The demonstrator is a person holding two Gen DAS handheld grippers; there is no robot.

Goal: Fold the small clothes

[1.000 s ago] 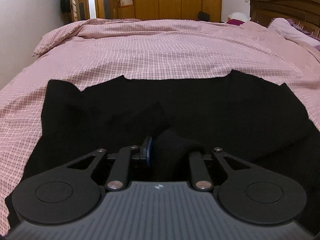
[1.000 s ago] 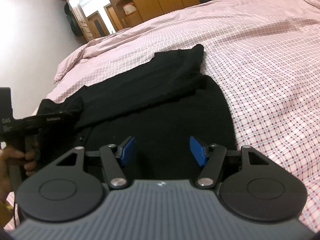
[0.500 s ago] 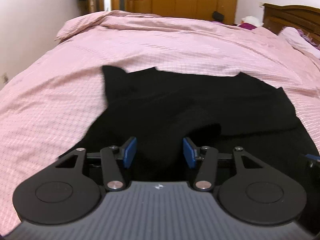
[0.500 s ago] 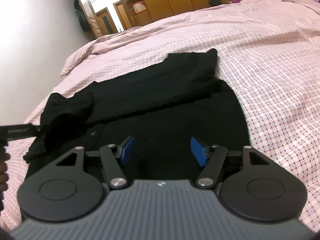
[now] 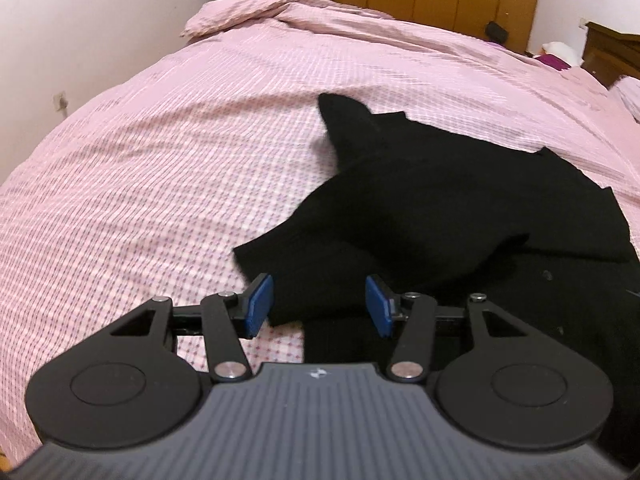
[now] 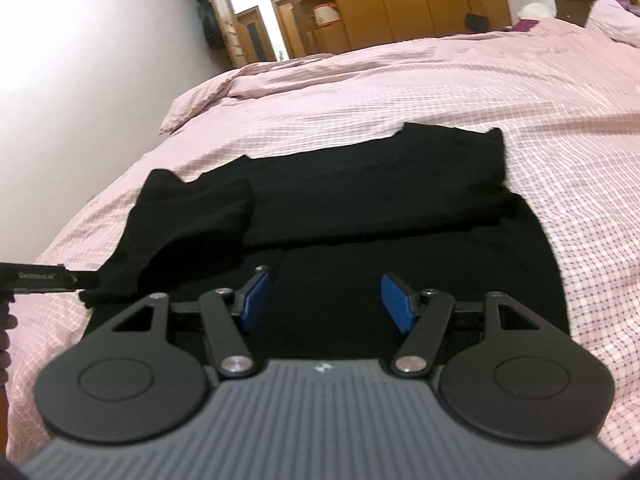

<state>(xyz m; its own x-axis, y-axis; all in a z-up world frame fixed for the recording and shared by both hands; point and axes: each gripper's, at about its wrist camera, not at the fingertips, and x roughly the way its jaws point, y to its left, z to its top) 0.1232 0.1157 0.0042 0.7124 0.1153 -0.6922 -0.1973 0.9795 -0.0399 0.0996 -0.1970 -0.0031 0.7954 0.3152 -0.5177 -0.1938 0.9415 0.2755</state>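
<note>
— How do the left gripper's [image 5: 319, 305] jaws stand?

— Apart, blue pads [image 5: 259, 305] showing on both sides. Black cloth lies in the view between them, but neither pad presses on it, so nothing is held.

— And the right gripper [image 6: 326, 303]?

— Same: jaws spread, pads bare, hovering over the near part of the black garment [image 6: 360, 216] without gripping it.

— Where does the garment lie?

— Spread on the pink checked bedcover [image 5: 160, 168], near the edge closest to the cameras. In the left wrist view a folded sleeve [image 5: 360, 208] lies across the body of the garment [image 5: 500, 208], its end just ahead of the left pads, a strip of bedcover showing beneath the left one. In the right wrist view the upper part is folded down over the lower, with a crease running across.

— Anything else in the right view?

— At the left edge, the body of the other gripper [image 6: 40, 280], just beside the garment's left corner — and a bit of a hand [image 6: 5, 340] below it. Beyond the bed, wooden wardrobes [image 6: 420, 0] and a doorway; at the right, a dark headboard [image 5: 608, 54].
</note>
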